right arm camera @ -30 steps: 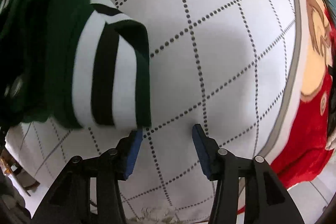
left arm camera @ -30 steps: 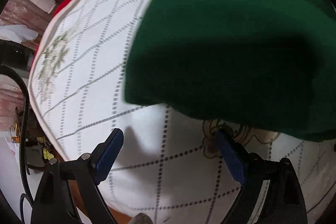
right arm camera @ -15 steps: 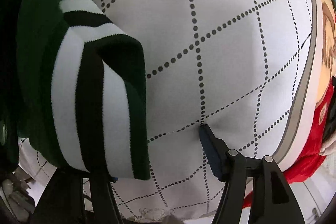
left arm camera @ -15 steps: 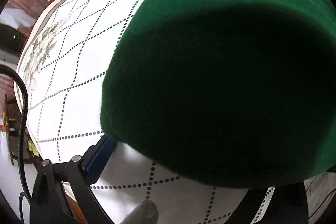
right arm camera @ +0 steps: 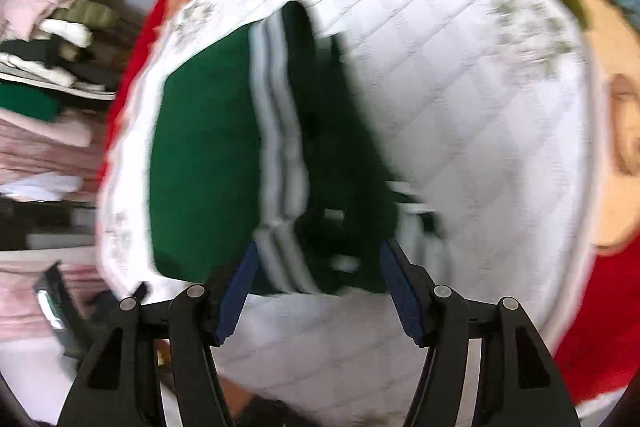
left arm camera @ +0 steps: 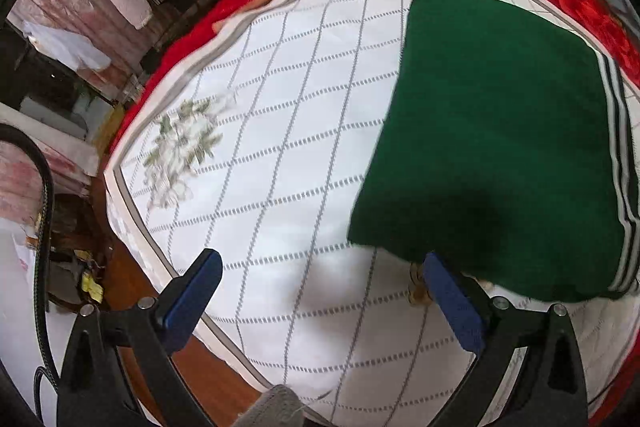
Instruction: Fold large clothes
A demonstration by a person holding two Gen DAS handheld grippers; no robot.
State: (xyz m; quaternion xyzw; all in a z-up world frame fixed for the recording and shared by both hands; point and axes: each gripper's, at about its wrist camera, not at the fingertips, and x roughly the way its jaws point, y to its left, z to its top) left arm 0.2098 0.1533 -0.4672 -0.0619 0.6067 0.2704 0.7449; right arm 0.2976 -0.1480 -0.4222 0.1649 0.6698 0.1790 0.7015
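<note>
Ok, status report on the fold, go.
Left gripper open, empty. Right gripper open, nothing pinched. Green garment folded flat on white quilt. Nothing in the way.

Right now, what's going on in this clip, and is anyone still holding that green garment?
A person with a handheld gripper in each hand is folding a dark green knit garment with white stripes on a white quilted bed cover with dotted diamond lines. Nobody holds it: the garment lies folded in a rough rectangle on the cover. The left gripper is wide open above the cover beside the garment's near corner. The right gripper is also open, with nothing between its pads; that view is blurred.
</note>
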